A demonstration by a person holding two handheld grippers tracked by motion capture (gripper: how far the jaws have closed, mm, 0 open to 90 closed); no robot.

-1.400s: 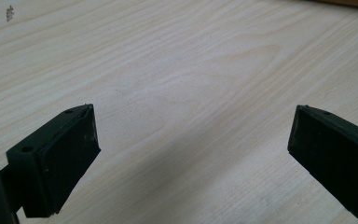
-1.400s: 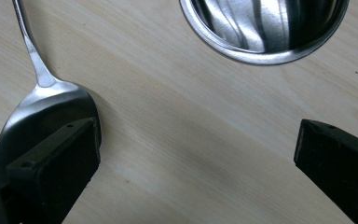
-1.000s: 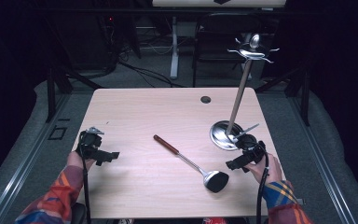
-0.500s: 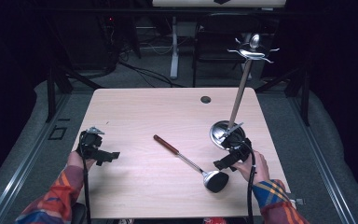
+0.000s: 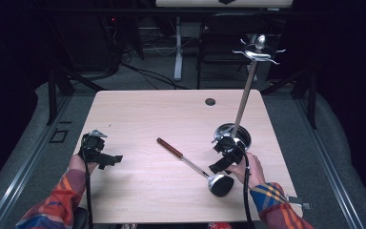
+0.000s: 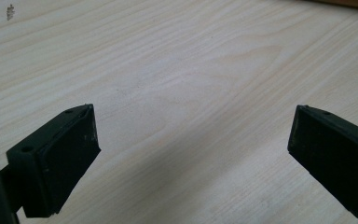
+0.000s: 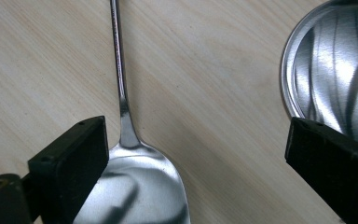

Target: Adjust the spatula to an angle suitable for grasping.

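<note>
A steel ladle (image 5: 190,164) with a brown handle lies diagonally on the wooden table (image 5: 138,114), its bowl (image 5: 220,185) near the front right. My right gripper (image 5: 218,167) hovers just above and beside that bowl, in front of the utensil stand's round base (image 5: 232,133). In the right gripper view the ladle's bowl (image 7: 140,186) lies between the jaws, close to the left one, untouched. The right gripper (image 7: 196,158) is open, though its jaws have just been closing a little. My left gripper (image 5: 112,161) rests at the table's left. It stands open (image 6: 191,154) over bare wood.
The stand's slanted pole (image 5: 243,100) rises to a hooked top (image 5: 259,50) at the back right. Its shiny base (image 7: 331,79) lies close to my right jaw. A dark cable hole (image 5: 210,101) sits near the far edge. A chair (image 5: 219,38) stands behind the table.
My right gripper has moved left from the stand's base toward the ladle's bowl. The left gripper and the ladle have stayed put.
</note>
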